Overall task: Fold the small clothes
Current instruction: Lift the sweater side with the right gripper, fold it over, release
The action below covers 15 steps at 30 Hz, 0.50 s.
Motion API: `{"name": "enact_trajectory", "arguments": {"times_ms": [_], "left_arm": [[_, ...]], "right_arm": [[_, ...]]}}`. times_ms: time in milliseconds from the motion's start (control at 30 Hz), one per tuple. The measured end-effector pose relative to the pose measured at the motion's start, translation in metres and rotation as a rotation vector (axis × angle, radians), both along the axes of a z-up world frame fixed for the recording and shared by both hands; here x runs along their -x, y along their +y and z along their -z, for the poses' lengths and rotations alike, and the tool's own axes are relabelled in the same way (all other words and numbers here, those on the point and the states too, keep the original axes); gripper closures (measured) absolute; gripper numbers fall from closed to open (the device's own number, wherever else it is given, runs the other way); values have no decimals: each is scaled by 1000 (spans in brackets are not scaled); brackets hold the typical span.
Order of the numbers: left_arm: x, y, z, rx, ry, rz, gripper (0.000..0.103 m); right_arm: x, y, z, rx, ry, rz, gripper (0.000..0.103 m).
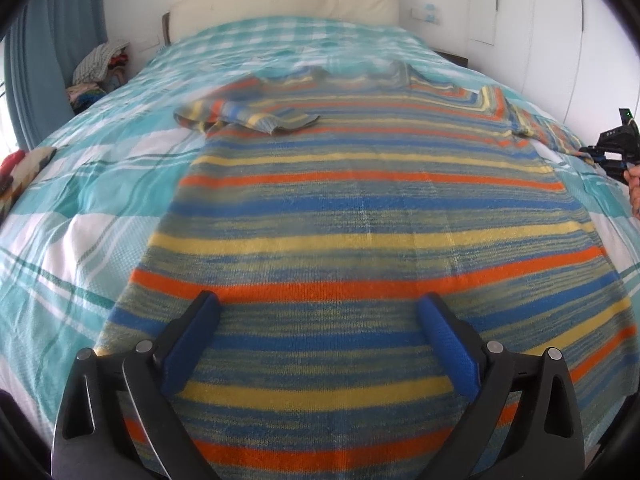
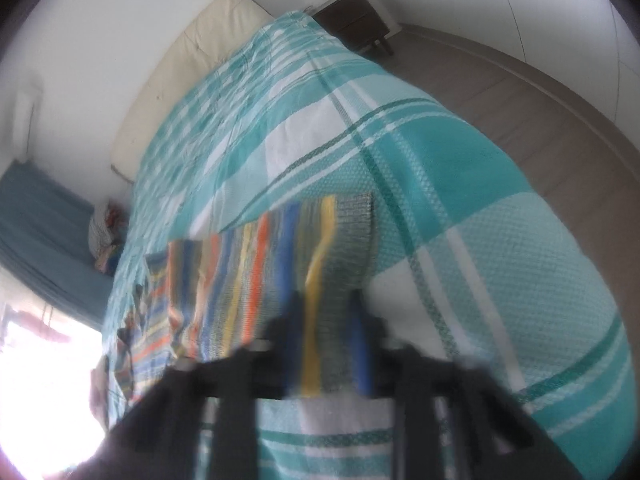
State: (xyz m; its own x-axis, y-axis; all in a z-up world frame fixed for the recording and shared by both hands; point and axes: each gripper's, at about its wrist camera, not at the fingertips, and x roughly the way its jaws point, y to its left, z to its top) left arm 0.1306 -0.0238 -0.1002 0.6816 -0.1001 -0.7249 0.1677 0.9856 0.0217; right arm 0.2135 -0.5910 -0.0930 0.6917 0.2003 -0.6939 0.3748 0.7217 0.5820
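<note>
A striped knit sweater [image 1: 360,208] in blue, yellow, orange and grey-green lies flat on the bed, hem toward me. Its left sleeve [image 1: 248,118] is folded in over the chest. My left gripper [image 1: 320,320] hangs open over the hem, its blue pads wide apart and holding nothing. My right gripper [image 2: 326,340] is shut on the cuff of the right sleeve [image 2: 320,248] and holds it stretched out over the bed's right side. The right gripper also shows at the right edge of the left wrist view [image 1: 612,152]. The right wrist view is blurred.
The bed [image 1: 100,184] has a teal and white plaid cover and a cream headboard [image 1: 288,0]. A pile of clothes [image 1: 100,68] sits at the back left by blue curtains. A dark nightstand [image 2: 352,20] and wooden floor [image 2: 540,120] lie to the bed's right.
</note>
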Motion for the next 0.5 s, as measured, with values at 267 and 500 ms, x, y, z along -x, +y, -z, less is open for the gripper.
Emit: {"name": "enact_trajectory", "arguments": {"times_ms": [267,500], "left_arm": [[-1,0,1,-2,0,-1,2],[-1,0,2,0,0,1,2]], "right_arm": [[18,13,-19,331,142,48,99],[20,11,-18,383,133,46,98]]}}
